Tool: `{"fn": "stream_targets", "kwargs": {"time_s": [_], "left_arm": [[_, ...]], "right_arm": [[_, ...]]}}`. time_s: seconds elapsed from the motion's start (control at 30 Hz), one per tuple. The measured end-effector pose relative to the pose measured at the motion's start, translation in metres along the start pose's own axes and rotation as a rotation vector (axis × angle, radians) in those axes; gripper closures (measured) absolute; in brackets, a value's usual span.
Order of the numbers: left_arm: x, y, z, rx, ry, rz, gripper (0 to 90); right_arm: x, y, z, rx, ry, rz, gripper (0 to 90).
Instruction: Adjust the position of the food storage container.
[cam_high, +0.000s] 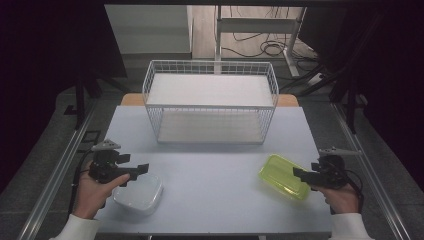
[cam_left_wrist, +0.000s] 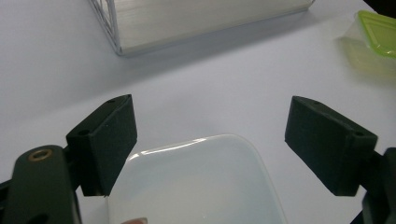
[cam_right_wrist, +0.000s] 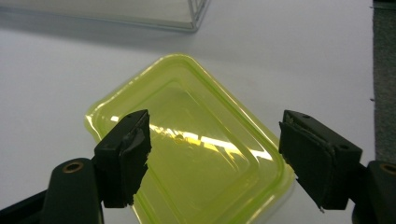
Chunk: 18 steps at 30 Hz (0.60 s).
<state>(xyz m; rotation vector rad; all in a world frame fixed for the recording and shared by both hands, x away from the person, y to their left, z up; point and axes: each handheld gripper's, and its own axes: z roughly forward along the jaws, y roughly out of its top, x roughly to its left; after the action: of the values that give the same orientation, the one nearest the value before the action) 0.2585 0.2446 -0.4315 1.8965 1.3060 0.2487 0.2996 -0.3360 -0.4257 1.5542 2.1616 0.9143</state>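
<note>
Nearest, at the table's front left: white container (cam_high: 138, 192), squarish with rounded corners, no clear long axis, lying flat on the pale table (cam_high: 215, 165). Over its near-left edge, left gripper (cam_high: 136, 171), jaws spread wide, nothing pinched; in the left gripper view (cam_left_wrist: 210, 140), pads to either side above the container (cam_left_wrist: 196, 184), apart from it. At the front right: yellow-green container (cam_high: 282, 176), rectangular, long axis running diagonally from far-left to near-right. Just beside its right end, right gripper (cam_high: 300, 174), jaws parted and empty; in the right gripper view (cam_right_wrist: 215, 149), straddling the container (cam_right_wrist: 196, 154) without pressing it. Farther back, centred: white wire basket (cam_high: 210, 102), long side across the table.
</note>
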Motion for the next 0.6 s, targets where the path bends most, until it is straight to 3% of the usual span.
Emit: {"fn": "stream_targets", "kwargs": {"time_s": [0.2,0.5,0.6], "left_arm": [[0.003,-0.001,0.001,0.016,-0.003,-0.015,17.1],[0.002,-0.001,0.006,0.029,-0.018,-0.021,17.5],[0.0,-0.001,0.008,0.036,-0.023,-0.016,17.4]], "right_arm": [[-0.003,-0.002,-0.004,0.038,-0.009,0.008,28.9],[-0.015,-0.009,-0.011,0.067,-0.022,0.068,35.0],[-0.022,-0.013,-0.015,0.099,-0.052,0.099,37.1]]}}
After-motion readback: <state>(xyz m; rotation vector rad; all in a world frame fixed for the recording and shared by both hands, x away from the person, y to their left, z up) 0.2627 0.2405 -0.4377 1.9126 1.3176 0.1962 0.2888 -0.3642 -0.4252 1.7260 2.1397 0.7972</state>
